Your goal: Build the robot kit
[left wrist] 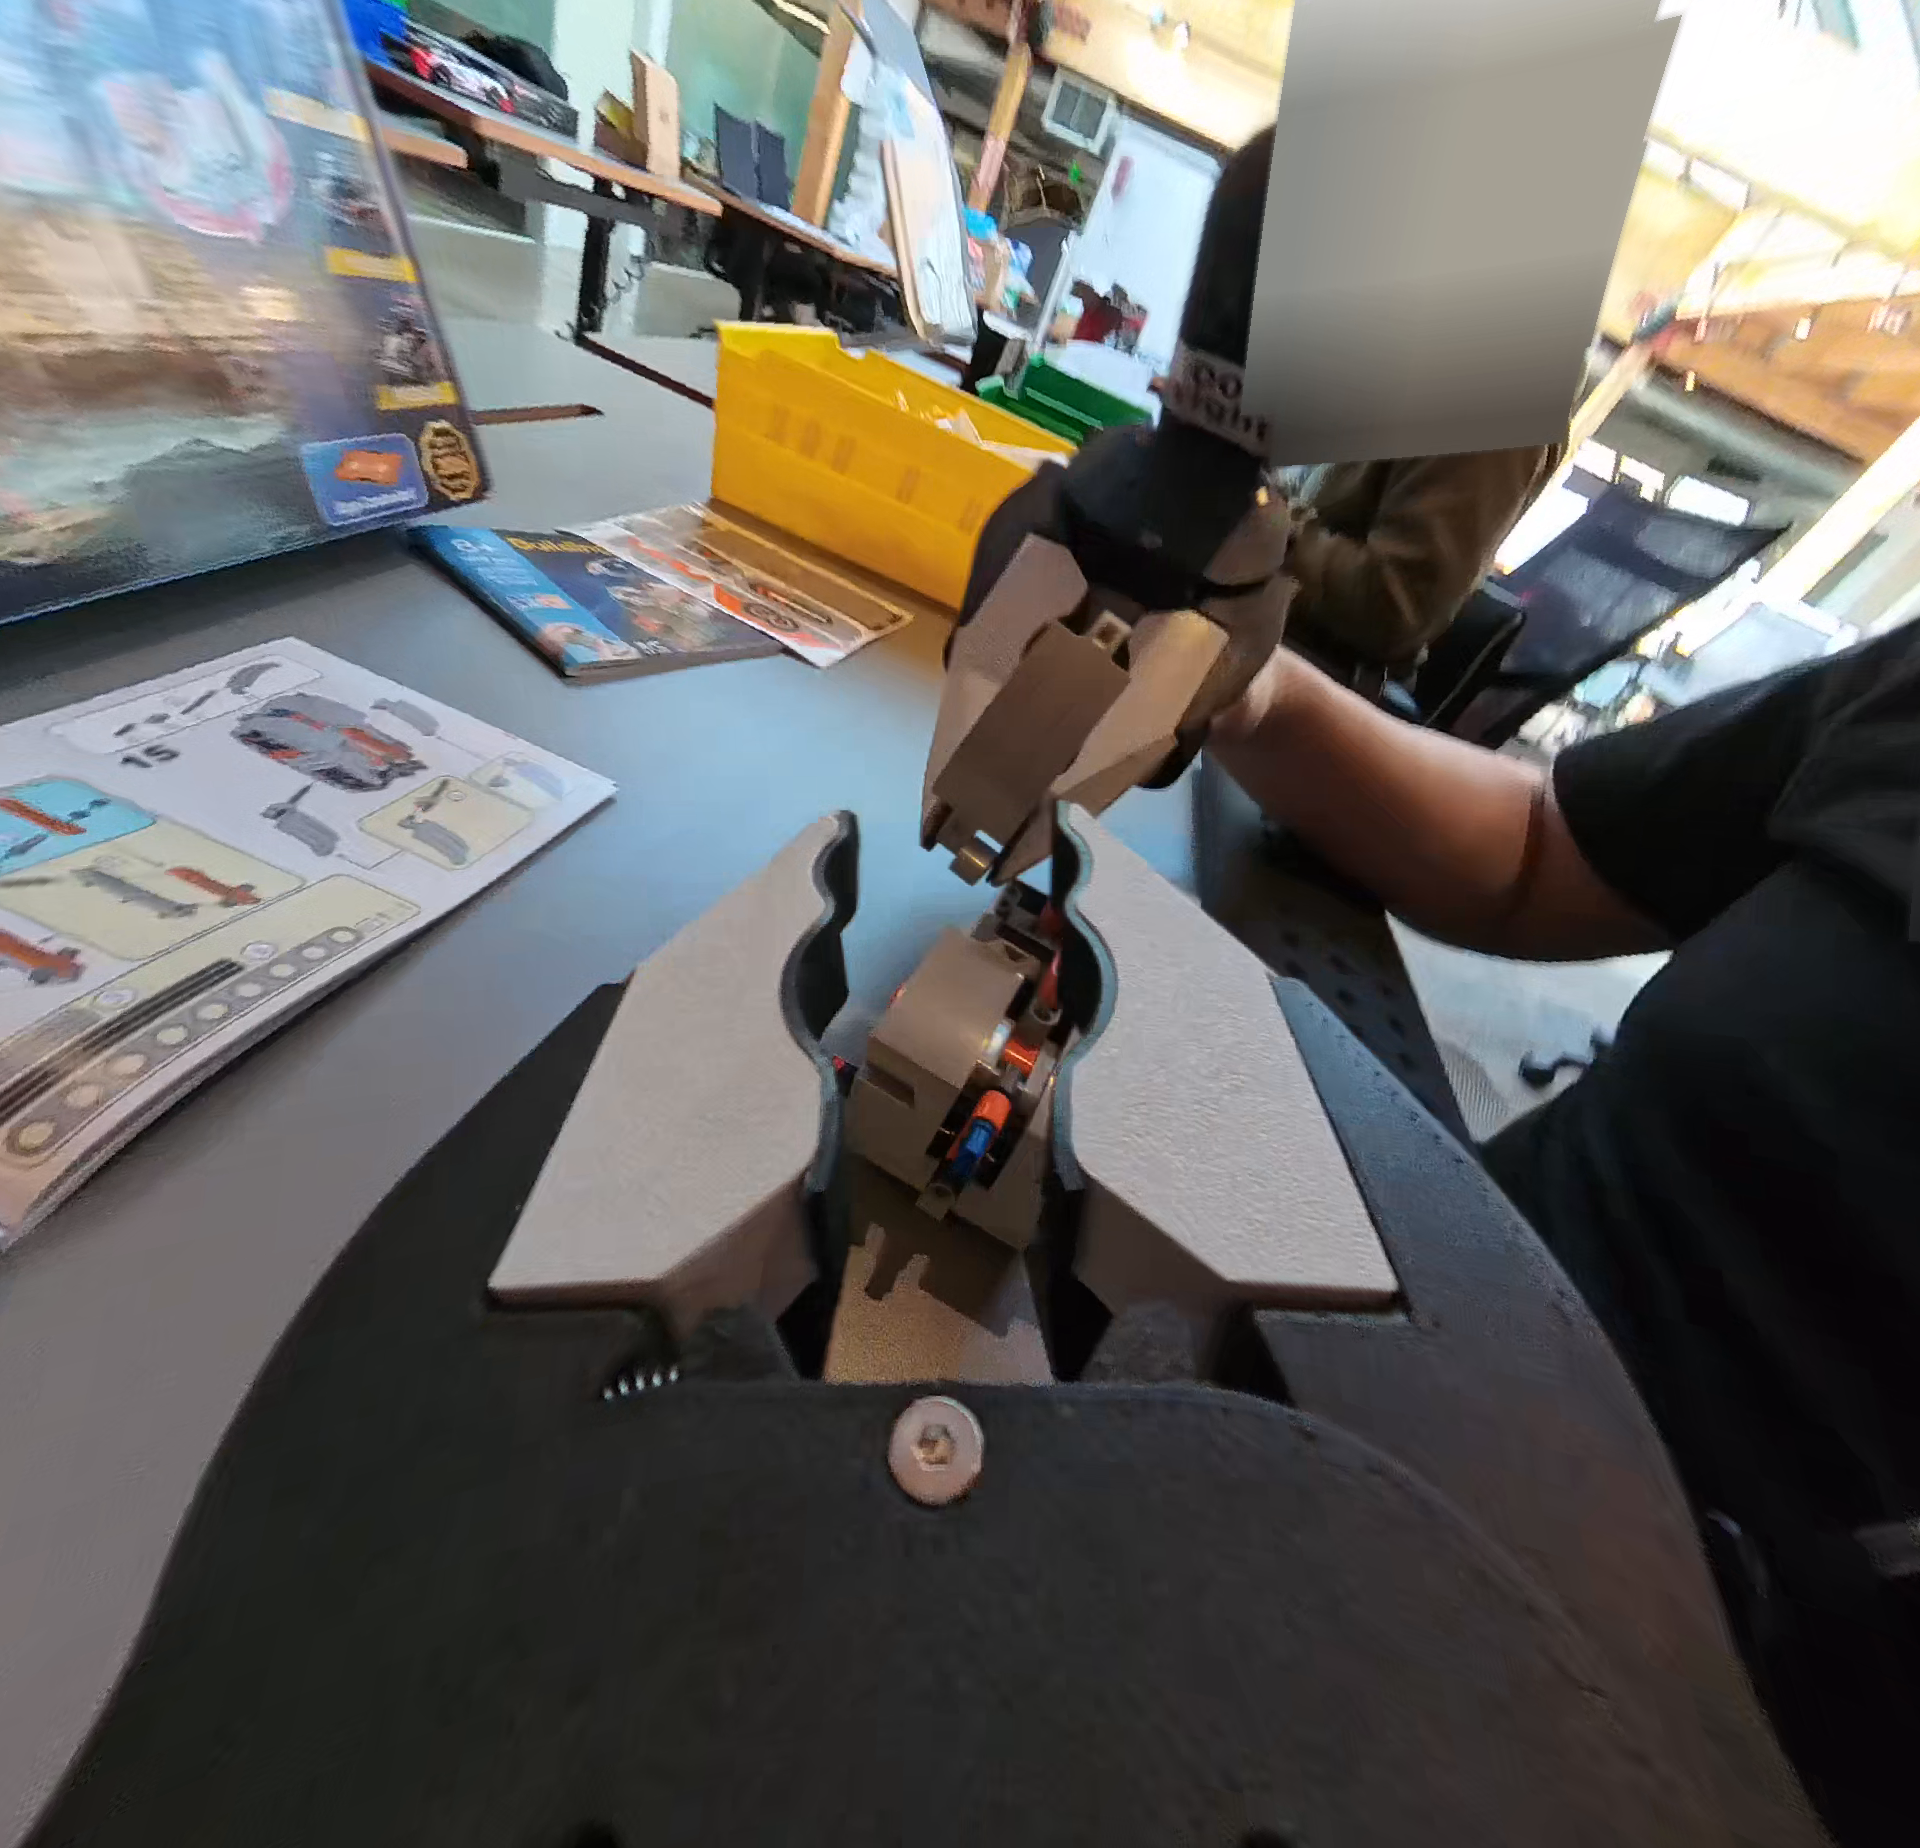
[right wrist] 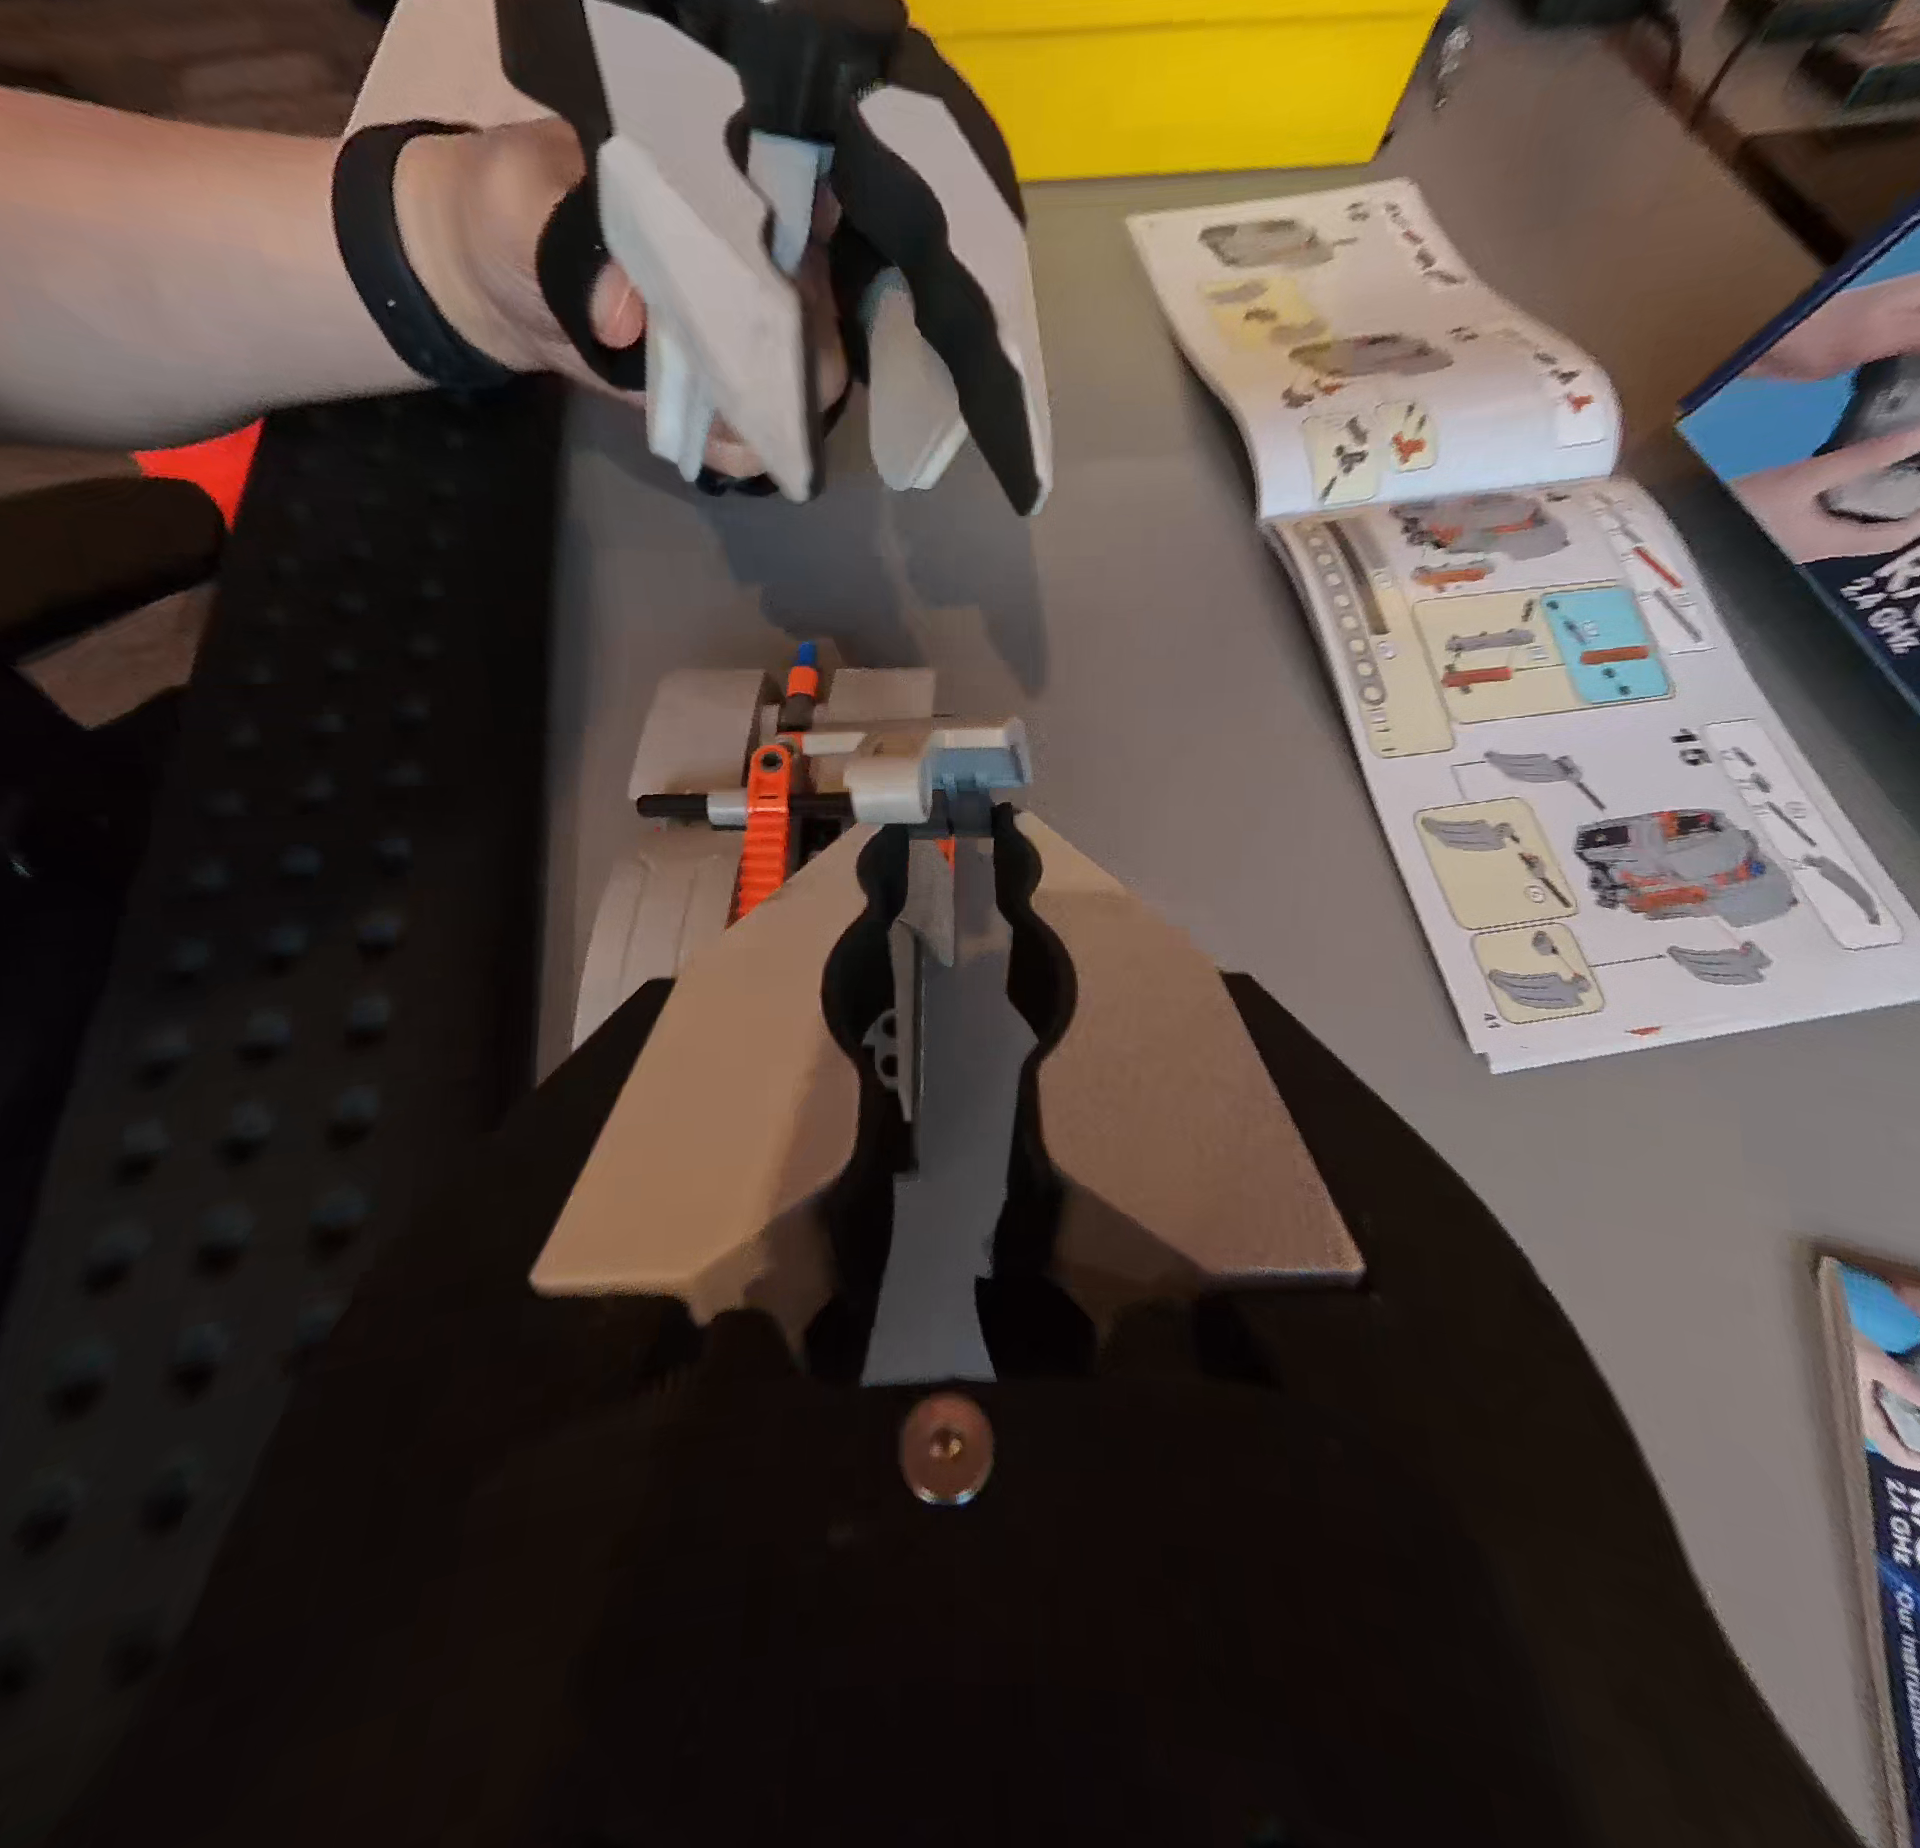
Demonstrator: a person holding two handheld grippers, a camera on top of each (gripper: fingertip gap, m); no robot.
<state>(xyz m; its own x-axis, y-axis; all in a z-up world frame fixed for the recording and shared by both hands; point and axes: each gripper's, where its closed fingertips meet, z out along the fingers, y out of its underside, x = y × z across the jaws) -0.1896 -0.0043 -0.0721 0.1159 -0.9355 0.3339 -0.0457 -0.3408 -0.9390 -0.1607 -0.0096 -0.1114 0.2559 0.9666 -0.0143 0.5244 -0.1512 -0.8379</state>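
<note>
A small brick model (left wrist: pixel 945 1050) of grey, orange, black and blue parts lies on the grey table (left wrist: pixel 436 1071). My left gripper (left wrist: pixel 954 848) is open, and the model shows between its fingers. In the right wrist view the left gripper (right wrist: pixel 914 484) hovers just beyond the model (right wrist: pixel 790 759) without touching it. My right gripper (right wrist: pixel 943 832) is shut on a small grey piece (right wrist: pixel 971 770) and holds it against the model's right side. In the left wrist view the right gripper (left wrist: pixel 982 858) points down at the model's far end with the grey piece (left wrist: pixel 971 856) at its tips.
An open instruction booklet (right wrist: pixel 1558 655) lies right of the model and shows in the left wrist view (left wrist: pixel 208 863) too. A yellow bin (left wrist: pixel 852 468), a printed box (left wrist: pixel 187 240) and a second booklet (left wrist: pixel 613 593) stand farther back. A black studded mat (right wrist: pixel 260 863) borders the table. My right fingertips sit around 6 centimetres from my left ones.
</note>
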